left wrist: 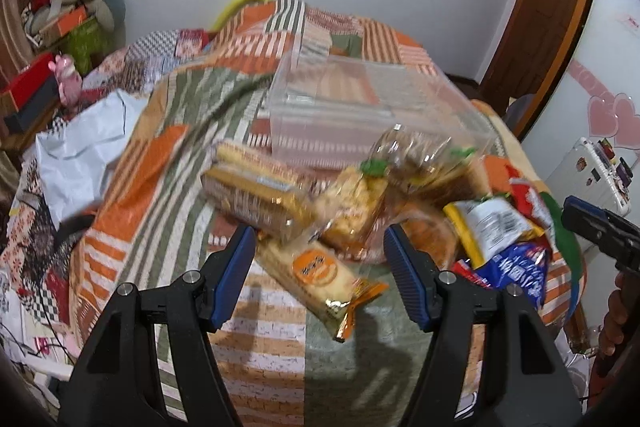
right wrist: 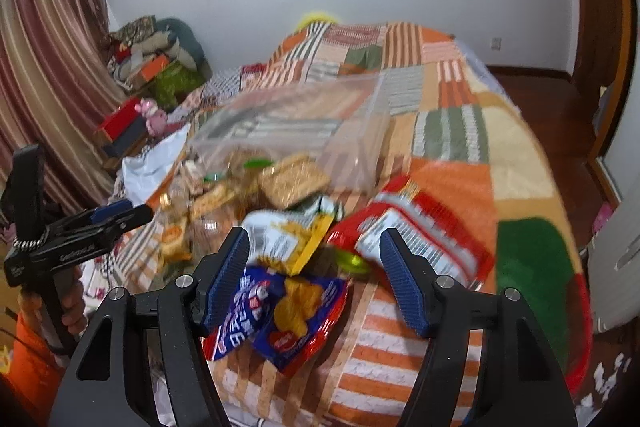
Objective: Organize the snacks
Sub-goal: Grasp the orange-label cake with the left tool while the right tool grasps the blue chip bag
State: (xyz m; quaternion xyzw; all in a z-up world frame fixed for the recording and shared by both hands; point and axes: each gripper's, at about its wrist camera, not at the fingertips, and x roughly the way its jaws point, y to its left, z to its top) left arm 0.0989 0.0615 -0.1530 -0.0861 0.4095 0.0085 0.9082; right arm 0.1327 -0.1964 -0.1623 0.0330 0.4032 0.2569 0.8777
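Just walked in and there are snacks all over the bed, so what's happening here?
A person holds a gripper in each hand over a heap of snack packets on the patchwork quilt. The left gripper is open above a yellow-orange packet; the right gripper is open above a blue chip bag. Neither holds anything yet. A clear plastic bin behind the heap looks empty.

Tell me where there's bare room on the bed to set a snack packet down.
Free: the striped quilt in front of the snack pile, and the quilt right of the clear bin. The clear bin itself looks empty. Crowded: between the bin and both tools, packets overlap, like the blue chip bag.
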